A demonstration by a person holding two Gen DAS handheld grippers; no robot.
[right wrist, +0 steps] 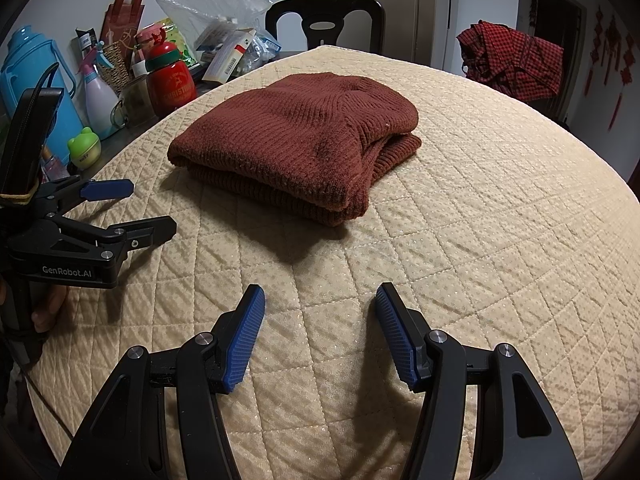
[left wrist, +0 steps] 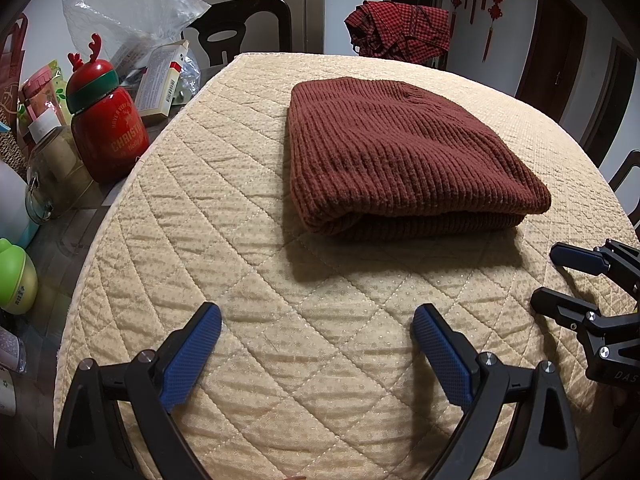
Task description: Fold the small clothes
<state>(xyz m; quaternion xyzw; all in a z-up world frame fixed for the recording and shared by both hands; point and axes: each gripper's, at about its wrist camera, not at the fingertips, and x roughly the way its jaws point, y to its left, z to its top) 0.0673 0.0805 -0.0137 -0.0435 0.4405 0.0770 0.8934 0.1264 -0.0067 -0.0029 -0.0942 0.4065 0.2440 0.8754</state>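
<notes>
A rust-brown ribbed knit garment (left wrist: pixel 400 152) (right wrist: pixel 296 140) lies folded into a thick stack on the beige quilted table cover (left wrist: pixel 280 320) (right wrist: pixel 480 220). My left gripper (left wrist: pixel 316 316) hovers over bare cover in front of the stack, open with nothing between its blue pads. My right gripper (right wrist: pixel 320 300) is likewise open and empty, a short way off the stack's near edge. Each gripper shows in the other's view: the right one (left wrist: pixel 556 280) at the right edge, the left one (right wrist: pixel 148 206) at the left. Neither touches the garment.
Clutter crowds the table's left side: a red reindeer-lidded bottle (left wrist: pixel 106 128) (right wrist: pixel 170 82), a glass jar (left wrist: pixel 56 172), a green frog container (right wrist: pixel 82 147), a blue jug (right wrist: pixel 28 80), boxes and a plastic bag (left wrist: pixel 128 12). A black chair (right wrist: pixel 324 20) stands behind; a red checked cloth (left wrist: pixel 400 32) hangs far back.
</notes>
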